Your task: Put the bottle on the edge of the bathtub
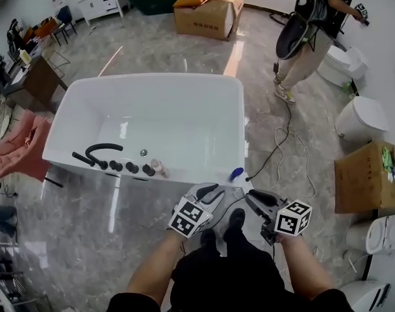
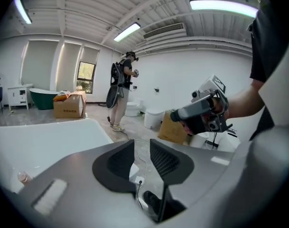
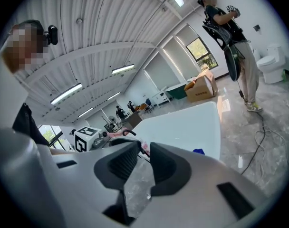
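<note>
Blue bottle [image 1: 236, 173] sits at bathtub [image 1: 152, 77] rim's near corner.

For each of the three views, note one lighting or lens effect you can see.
Head view: bright glare streaks the glossy grey marble floor; left gripper view: the long ceiling tube light blows out white, corners go black; right gripper view: fisheye bows the ribbed white ceiling.

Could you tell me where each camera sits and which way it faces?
Head view: on the person's head, steeply down at the white glossy bathtub; forearms, left tool, right tool show.
Left gripper view: on the left tool, facing the right tool; own open jaws.
Right gripper view: on the right tool, facing across the bathtub; own open jaws.
Shared: bathtub.
</note>
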Available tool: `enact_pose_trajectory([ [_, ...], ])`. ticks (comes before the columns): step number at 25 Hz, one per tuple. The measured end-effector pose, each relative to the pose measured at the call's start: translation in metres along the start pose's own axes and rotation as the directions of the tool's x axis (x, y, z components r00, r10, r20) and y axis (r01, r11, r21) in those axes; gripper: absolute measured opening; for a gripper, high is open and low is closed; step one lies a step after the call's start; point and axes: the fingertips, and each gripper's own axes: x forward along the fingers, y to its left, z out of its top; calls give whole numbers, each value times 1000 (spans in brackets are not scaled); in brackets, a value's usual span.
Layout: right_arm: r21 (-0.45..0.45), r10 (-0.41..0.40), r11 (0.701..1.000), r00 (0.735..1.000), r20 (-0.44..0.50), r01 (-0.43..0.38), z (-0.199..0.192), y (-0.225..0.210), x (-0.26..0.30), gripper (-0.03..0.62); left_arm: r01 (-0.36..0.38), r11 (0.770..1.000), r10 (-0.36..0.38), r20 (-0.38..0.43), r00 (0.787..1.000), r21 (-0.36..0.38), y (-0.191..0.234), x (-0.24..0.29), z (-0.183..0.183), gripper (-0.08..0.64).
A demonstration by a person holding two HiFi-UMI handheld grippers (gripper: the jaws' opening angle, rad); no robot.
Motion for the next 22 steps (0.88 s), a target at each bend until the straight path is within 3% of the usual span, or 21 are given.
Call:
enact_pose_trajectory([
  [2, -10, -12, 1000, 1000, 6, 12, 1, 9, -12, 84, 62, 998, -61, -34, 998, 31, -18, -7, -2, 110],
  [5, -38, -27, 999, 1000, 14, 28, 9, 17, -28, 75, 42, 993, -39, -31, 999, 107, -22, -17, 7, 68],
  [9, -104, -51, 993, 998, 30, 54, 20, 17, -55, 58, 18, 998, -19, 29, 999, 54, -31, -26, 33, 40],
  [13, -229, -32, 973, 999, 39, 40, 33, 16, -72, 32, -104, 993, 99, 82, 992, 62, -35, -38, 62, 11],
  [17, -264, -14, 964, 996, 91, 38, 51, 13, -93, 18, -273, 962, 272, 144, 951, -14, -34, -48, 87, 11],
  [22, -276, 0, 960, 986, 165, 46, 75, 3, -143, 12, -338, 932, 357, 183, 916, -127, -69, -32, 122, 11],
])
